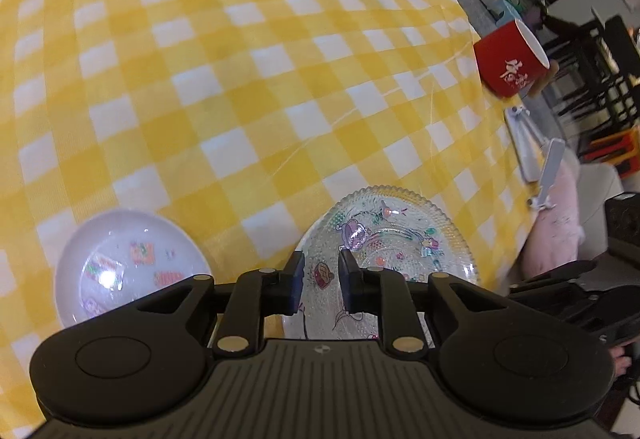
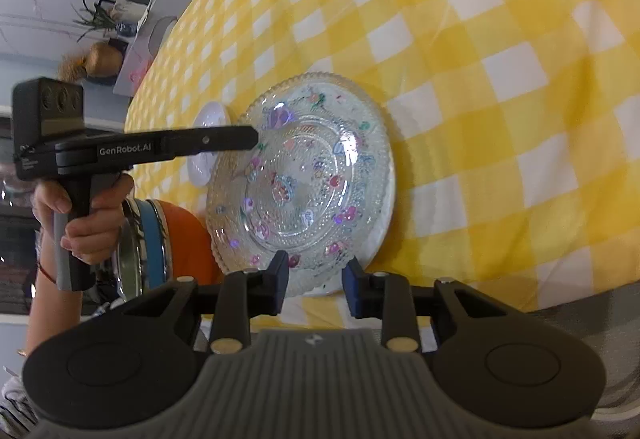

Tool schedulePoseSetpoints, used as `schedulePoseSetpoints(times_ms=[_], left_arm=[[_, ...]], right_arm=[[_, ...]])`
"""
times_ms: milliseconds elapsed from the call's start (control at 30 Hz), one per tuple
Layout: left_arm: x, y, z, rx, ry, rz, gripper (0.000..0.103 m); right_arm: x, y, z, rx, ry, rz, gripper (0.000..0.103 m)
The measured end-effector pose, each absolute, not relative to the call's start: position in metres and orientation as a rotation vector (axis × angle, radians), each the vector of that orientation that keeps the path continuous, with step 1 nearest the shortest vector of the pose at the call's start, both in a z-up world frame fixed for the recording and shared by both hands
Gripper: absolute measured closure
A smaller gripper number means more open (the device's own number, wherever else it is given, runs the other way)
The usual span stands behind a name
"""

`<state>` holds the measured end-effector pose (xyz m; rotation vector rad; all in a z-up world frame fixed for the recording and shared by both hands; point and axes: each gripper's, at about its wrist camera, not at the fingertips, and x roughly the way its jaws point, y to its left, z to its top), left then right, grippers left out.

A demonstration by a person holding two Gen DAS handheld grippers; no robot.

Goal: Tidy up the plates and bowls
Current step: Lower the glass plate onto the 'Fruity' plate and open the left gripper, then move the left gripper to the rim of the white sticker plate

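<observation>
A clear glass plate [image 2: 300, 183] with cartoon prints lies flat on the yellow checked tablecloth [image 2: 500, 87]; a white edge shows along its lower right side. My right gripper [image 2: 316, 279] is open, its blue pads either side of the plate's near rim without pressing on it. Seen from the side, my left gripper [image 2: 250, 138] hovers over the plate's far left rim. In the left wrist view the left gripper [image 1: 322, 279] is open above the plate [image 1: 400, 239], a gap between the pads. A white printed bowl [image 1: 128, 263] sits to the plate's left, also seen as the bowl [image 2: 208, 143].
A red cup [image 1: 512, 59] and a white stand [image 1: 532, 151] sit near the table's right edge. A pink object [image 1: 556, 231] lies beyond that edge. A hand [image 2: 88, 223] holds the left gripper's handle; an orange container [image 2: 188, 235] with a metal lid is below it.
</observation>
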<state>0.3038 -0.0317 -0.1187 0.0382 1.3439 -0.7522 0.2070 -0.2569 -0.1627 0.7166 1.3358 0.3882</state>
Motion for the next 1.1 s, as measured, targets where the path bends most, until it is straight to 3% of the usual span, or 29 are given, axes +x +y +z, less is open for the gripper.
schedulePoseSetpoints(times_ms=[400,1100], left_arm=[[0.279,-0.059,-0.111,0.282,1.244,-0.725,0.076],[0.261,-0.06,-0.079,0.379,1.14,-0.586,0.071]], right_arm=[[0.202,-0.244,-0.158,0.58,1.36,0.333,0.065],[0.205,-0.248,-0.143,0.487,1.314,0.329,0.059]])
